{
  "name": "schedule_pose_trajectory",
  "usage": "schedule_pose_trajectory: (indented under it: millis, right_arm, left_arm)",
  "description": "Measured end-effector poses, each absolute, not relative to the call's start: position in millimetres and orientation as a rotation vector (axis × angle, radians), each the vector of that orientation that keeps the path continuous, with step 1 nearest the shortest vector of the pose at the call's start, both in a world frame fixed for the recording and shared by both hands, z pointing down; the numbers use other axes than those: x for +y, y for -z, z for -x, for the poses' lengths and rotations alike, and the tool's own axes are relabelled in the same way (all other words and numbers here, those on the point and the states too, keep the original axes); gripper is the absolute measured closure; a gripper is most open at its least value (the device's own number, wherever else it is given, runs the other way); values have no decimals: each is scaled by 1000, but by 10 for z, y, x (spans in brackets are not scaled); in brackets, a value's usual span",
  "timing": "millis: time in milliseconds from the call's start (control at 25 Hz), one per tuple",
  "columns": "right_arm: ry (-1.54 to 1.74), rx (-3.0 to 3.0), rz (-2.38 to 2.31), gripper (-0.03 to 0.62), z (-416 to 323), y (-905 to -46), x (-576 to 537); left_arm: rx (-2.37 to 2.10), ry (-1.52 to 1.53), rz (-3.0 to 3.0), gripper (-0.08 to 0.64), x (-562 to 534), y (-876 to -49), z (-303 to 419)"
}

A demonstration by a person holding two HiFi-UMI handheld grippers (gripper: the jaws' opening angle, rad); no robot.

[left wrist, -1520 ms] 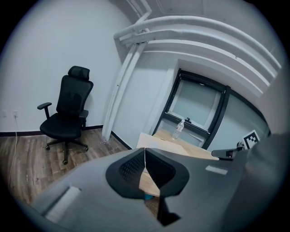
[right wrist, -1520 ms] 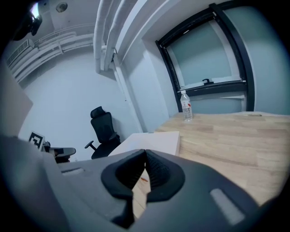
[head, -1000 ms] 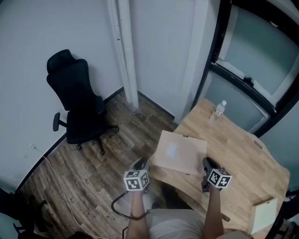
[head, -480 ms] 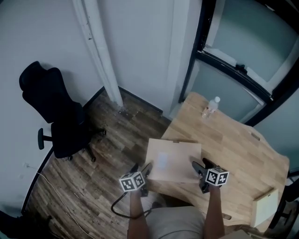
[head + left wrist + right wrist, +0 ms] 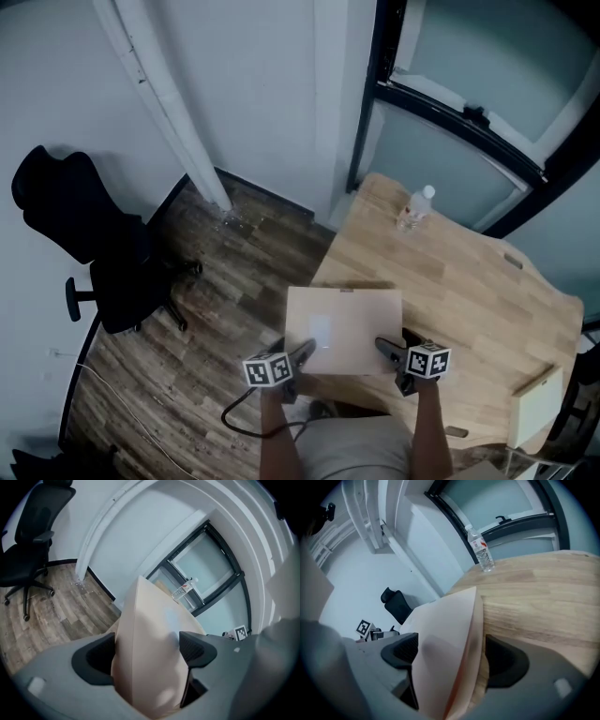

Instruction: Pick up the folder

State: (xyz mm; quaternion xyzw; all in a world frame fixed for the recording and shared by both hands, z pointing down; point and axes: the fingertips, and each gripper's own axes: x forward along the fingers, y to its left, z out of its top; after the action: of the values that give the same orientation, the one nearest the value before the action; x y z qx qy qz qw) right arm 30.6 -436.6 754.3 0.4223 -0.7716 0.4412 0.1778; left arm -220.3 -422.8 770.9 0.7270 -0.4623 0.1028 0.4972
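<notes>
Folder (image 5: 342, 328): beige, flat at the near edge of the wooden table (image 5: 469, 281).
Left gripper (image 5: 298, 354): jaws opening, the folder's near-left corner loose between them.
Right gripper (image 5: 386, 349): jaws opening, the near-right corner loose between them.

The light wooden tabletop (image 5: 469, 291) lies open between the flat beige folder (image 5: 342, 328) at its near left corner and the clear plastic water bottle (image 5: 415, 208) by the far edge. A pale box-like object (image 5: 534, 412) blocks the near right corner.
</notes>
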Motion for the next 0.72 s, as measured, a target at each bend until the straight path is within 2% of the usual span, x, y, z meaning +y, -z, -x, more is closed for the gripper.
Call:
schedule_pose_trajectory:
  millis: [360,720]
  right_arm:
    - [-1192,-2135,-1273,152,-178,-7674,-4445]
    - [-1036,-2206,-1277,152,-68,-7316,-4671]
  left_arm:
    - [-1154,-266,-1736,146,-4292,-7760,2195]
    - [-1232,-213,-1743,147,-4327,-7566,2259]
